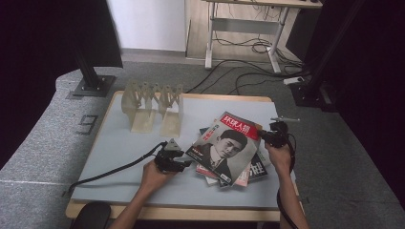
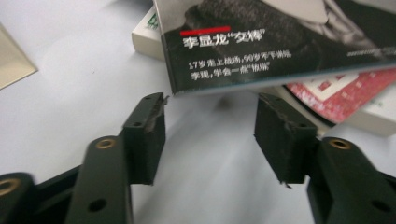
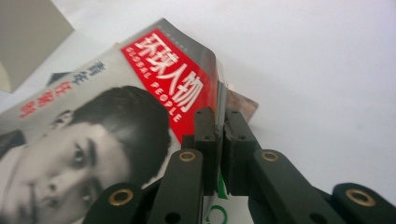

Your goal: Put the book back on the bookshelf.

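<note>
Right tool [image 3: 219, 140] has its jaws pinched tight on the edge of the top magazine [image 1: 223, 147], the one with a red title block and a black-and-white portrait on the cover. That magazine lies uppermost on a loose stack of magazines [image 1: 253, 171] on the bench [image 1: 119, 143]; its gripped edge is raised off the stack on the side away from the left tool. Left tool [image 2: 210, 123] sits just beside the magazine's opposite corner, jaws standing partly apart with nothing between them, the cover's lower edge just past the pads [image 2: 149, 121] and not touching them. Beyond the magazine, toward the far left of the bench, stands a pale file rack [image 1: 153, 107], well apart from both tools.
</note>
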`<action>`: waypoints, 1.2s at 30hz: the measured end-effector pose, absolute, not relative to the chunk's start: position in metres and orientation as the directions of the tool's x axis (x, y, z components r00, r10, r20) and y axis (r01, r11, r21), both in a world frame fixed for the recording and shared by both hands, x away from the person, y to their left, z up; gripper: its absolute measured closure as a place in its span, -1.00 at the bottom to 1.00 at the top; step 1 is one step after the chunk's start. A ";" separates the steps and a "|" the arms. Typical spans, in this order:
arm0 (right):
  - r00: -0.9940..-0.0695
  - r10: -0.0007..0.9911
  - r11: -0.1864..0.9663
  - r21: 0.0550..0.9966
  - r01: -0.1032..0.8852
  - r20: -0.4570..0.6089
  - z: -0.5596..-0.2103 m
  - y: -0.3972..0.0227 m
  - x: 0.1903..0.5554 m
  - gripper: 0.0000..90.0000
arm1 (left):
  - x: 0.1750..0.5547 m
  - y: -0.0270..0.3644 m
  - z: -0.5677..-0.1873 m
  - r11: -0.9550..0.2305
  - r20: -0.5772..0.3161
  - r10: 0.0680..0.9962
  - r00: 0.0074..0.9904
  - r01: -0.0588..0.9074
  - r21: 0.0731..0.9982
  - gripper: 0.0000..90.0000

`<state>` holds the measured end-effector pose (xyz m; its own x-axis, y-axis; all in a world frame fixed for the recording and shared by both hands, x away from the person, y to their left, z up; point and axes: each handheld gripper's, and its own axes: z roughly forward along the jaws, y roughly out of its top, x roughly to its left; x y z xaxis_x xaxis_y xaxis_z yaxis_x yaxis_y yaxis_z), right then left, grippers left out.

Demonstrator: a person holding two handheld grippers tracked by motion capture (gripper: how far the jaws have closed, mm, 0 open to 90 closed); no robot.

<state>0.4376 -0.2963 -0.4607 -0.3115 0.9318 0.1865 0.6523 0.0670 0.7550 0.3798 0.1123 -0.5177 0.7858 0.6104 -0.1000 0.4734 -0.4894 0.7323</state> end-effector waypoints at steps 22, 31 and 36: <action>-0.437 0.894 0.163 0.836 0.524 0.100 -0.411 -0.272 0.402 0.90 | 0.386 0.125 -0.488 -0.472 -0.140 0.568 0.811 0.460 0.752 -0.44; -0.494 0.867 0.196 0.862 0.468 0.072 -0.390 -0.256 0.388 0.90 | 0.391 0.119 -0.479 -0.486 -0.143 0.547 0.825 0.452 0.748 -0.42; -0.519 0.852 0.202 0.876 0.438 0.063 -0.383 -0.253 0.381 0.89 | 0.394 0.114 -0.476 -0.488 -0.151 0.537 0.830 0.452 0.747 -0.43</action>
